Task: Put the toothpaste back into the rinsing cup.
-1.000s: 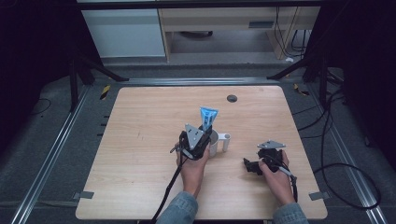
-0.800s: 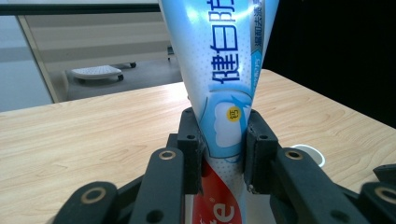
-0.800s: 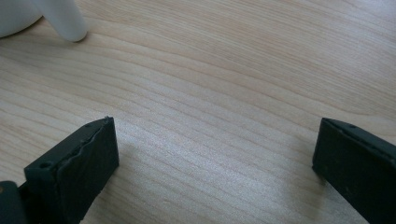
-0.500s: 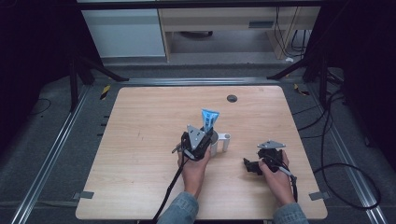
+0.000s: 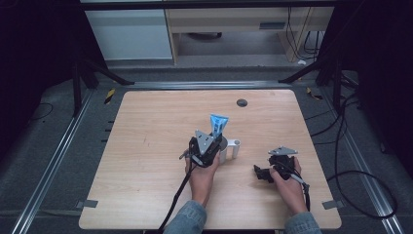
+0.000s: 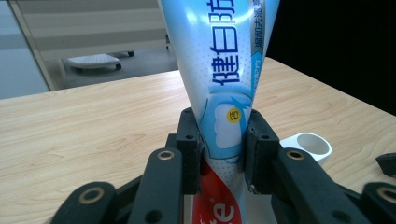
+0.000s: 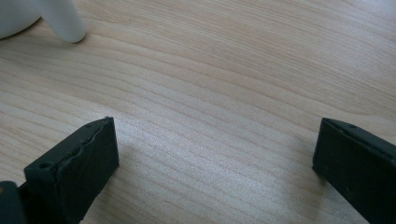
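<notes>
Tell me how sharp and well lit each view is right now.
High view: table evenly lit, dark surroundings, slightly soft. Left gripper view: toothpaste tube sharp, sheen on its left edge. Right gripper view: wood grain crisp in the middle, white holder blurred at the corner.

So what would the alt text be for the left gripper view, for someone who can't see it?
Two black jaws of the left gripper clamp an upright blue-and-white toothpaste tube with Chinese lettering and a red lower part. Behind lies a pale wooden table, with a white cylindrical cup at the right.
</notes>
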`<action>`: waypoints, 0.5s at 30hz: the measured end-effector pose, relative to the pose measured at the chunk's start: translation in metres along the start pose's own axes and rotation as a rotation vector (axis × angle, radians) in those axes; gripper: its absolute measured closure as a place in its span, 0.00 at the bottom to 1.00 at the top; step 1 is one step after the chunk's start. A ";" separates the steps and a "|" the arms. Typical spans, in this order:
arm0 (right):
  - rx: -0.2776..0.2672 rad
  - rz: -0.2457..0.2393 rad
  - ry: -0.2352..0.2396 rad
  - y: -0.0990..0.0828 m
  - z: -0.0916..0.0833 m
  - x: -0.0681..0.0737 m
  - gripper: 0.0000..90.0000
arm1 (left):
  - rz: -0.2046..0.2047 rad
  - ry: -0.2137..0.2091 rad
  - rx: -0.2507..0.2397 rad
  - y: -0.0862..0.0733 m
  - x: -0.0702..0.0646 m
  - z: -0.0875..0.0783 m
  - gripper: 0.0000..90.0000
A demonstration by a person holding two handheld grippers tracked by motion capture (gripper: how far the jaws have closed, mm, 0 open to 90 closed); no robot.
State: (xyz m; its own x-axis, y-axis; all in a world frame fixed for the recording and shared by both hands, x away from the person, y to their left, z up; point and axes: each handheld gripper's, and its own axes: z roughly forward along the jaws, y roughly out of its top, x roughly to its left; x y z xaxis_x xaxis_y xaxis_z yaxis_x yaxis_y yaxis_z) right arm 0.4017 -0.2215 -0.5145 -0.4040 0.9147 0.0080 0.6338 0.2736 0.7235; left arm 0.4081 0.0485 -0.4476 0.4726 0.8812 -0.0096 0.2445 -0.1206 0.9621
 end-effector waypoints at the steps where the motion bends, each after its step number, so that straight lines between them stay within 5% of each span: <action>1: 0.000 0.000 0.000 0.000 0.000 0.000 0.01 | 0.005 -0.005 0.007 0.001 0.000 0.001 0.78; 15: 0.000 0.001 0.001 0.000 0.000 0.000 0.01 | -0.016 -0.028 0.058 0.009 0.003 0.006 0.76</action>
State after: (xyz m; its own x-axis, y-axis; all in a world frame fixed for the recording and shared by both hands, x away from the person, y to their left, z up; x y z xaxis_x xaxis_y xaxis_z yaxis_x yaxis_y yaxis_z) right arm 0.4017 -0.2215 -0.5144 -0.4038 0.9148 0.0096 0.6343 0.2725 0.7235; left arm 0.4166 0.0474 -0.4411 0.4916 0.8702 -0.0331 0.3001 -0.1336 0.9445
